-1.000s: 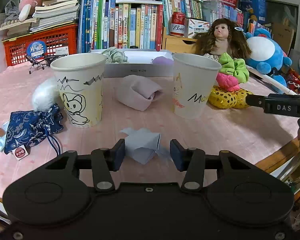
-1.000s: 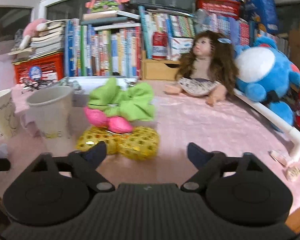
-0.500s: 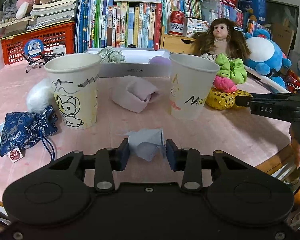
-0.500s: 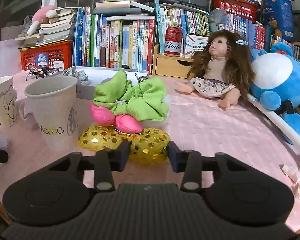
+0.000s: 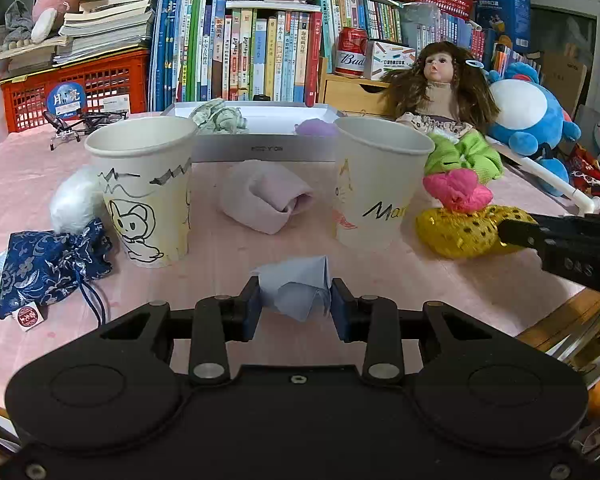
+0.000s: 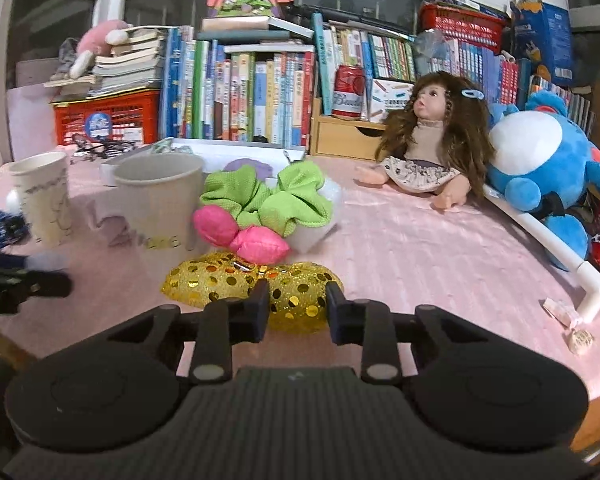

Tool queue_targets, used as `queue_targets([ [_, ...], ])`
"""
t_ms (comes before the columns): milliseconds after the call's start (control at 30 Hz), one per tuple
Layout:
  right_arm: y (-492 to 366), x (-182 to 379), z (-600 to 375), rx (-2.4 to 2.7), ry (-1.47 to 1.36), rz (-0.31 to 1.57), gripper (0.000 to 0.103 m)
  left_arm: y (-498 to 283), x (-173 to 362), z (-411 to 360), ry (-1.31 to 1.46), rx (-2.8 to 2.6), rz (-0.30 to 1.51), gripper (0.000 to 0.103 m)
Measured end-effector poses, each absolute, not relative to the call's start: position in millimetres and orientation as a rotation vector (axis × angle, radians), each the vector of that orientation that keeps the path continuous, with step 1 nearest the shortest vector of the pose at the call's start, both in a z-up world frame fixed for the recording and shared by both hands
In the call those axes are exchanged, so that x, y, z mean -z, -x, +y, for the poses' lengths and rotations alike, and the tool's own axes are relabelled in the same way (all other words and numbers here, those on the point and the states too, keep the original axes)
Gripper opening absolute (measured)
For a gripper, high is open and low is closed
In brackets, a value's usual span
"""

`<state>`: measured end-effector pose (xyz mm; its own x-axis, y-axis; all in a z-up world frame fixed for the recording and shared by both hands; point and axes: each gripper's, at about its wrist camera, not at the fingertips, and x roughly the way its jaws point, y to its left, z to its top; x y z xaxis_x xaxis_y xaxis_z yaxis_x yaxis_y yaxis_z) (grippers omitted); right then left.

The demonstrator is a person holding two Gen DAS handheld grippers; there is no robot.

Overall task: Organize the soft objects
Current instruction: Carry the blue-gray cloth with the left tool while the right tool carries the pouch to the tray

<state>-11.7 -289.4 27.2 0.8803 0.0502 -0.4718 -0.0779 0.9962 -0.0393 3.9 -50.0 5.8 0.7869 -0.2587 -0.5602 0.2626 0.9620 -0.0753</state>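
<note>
My left gripper [image 5: 295,306] is shut on a small pale blue cloth [image 5: 296,286] just above the pink tablecloth. Two paper cups stand ahead: one with a mouse drawing [image 5: 144,188] at left, one lettered cup [image 5: 376,180] at right. My right gripper [image 6: 297,308] is shut on the right end of a gold sequined pouch [image 6: 256,286], also seen in the left wrist view [image 5: 460,230]. A pink soft piece [image 6: 240,236] and a green scrunchie [image 6: 268,196] lie on and behind the pouch.
A folded lilac cloth [image 5: 266,196] lies between the cups. A blue brocade bag [image 5: 48,264] and white fluff [image 5: 74,200] lie left. A white tray [image 5: 260,136], a doll [image 6: 428,148], a blue plush [image 6: 540,160] and books stand behind. The table edge [image 5: 560,320] is near right.
Both grippers closed: the left onto the pale blue cloth, the right moved in and closed onto the gold sequined pouch.
</note>
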Motion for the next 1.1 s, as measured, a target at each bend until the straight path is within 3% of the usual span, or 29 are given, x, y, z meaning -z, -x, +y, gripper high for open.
queue_targets([
  [233,29,-28,-286,-0.119,0.013,0.513,0.036,-2,-6,-54,-0.010,0.291,0.598,0.034],
  [300,32,-26,-285,-0.124,0.025,0.514,0.043,-1,-5,-55,-0.014,0.293,0.600,0.034],
  [333,33,-24,-284,-0.122,0.033,0.514,0.054,-1,-5,-55,-0.016,0.295,0.601,0.034],
  [367,32,-22,-284,-0.122,0.037,0.514,0.059,-1,-4,-56,-0.019,0.297,0.602,0.034],
  [667,24,-9,-298,-0.150,-0.050,0.470,0.071,0,-3,-56,-0.012,0.285,0.584,0.040],
  [800,22,-3,-308,-0.189,-0.130,0.459,0.071,-1,-2,-56,-0.012,0.286,0.582,0.041],
  [833,22,-2,-308,-0.195,-0.143,0.461,0.065,-1,-1,-57,-0.013,0.287,0.584,0.041],
  [867,23,-1,-309,-0.204,-0.155,0.462,0.053,-2,0,-57,-0.015,0.288,0.588,0.041],
  [933,25,-1,-307,-0.212,-0.166,0.457,0.045,-4,1,-57,-0.018,0.289,0.601,0.037],
  [1100,36,-9,-298,-0.210,-0.151,0.431,0.038,0,-6,-57,-0.015,0.297,0.581,0.032],
])
